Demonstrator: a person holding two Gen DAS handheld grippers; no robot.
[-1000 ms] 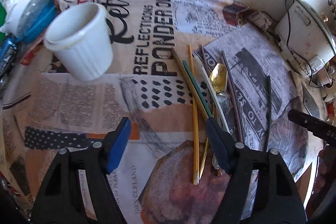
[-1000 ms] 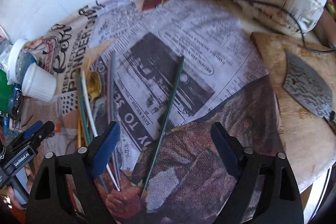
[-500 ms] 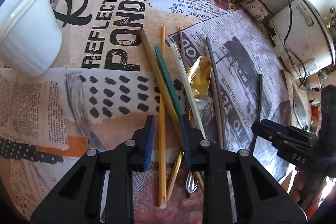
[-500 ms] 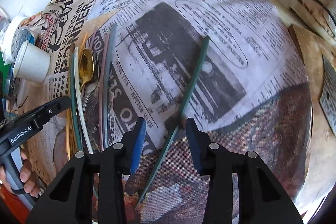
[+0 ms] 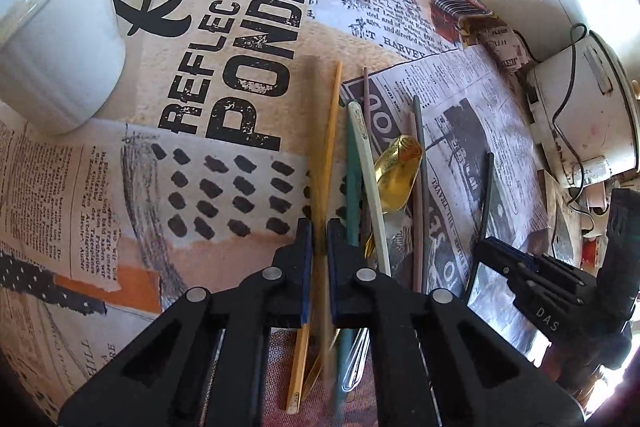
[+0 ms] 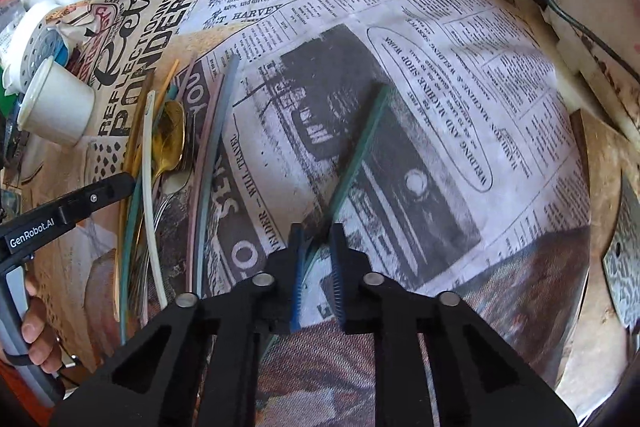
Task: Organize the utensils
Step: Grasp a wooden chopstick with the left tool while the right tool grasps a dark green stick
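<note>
Left gripper (image 5: 319, 227) is clamped on a brown chopstick (image 5: 316, 131), blurred so prob. just lifting, gripped near mid-length to keep it level. Right gripper (image 6: 316, 233) pinches the stray green chopstick (image 6: 360, 147), apart from the pile (image 6: 160, 163) w/ gold spoon (image 6: 170, 135). White cup (image 5: 56, 39) sits left, likely the holder.
</note>
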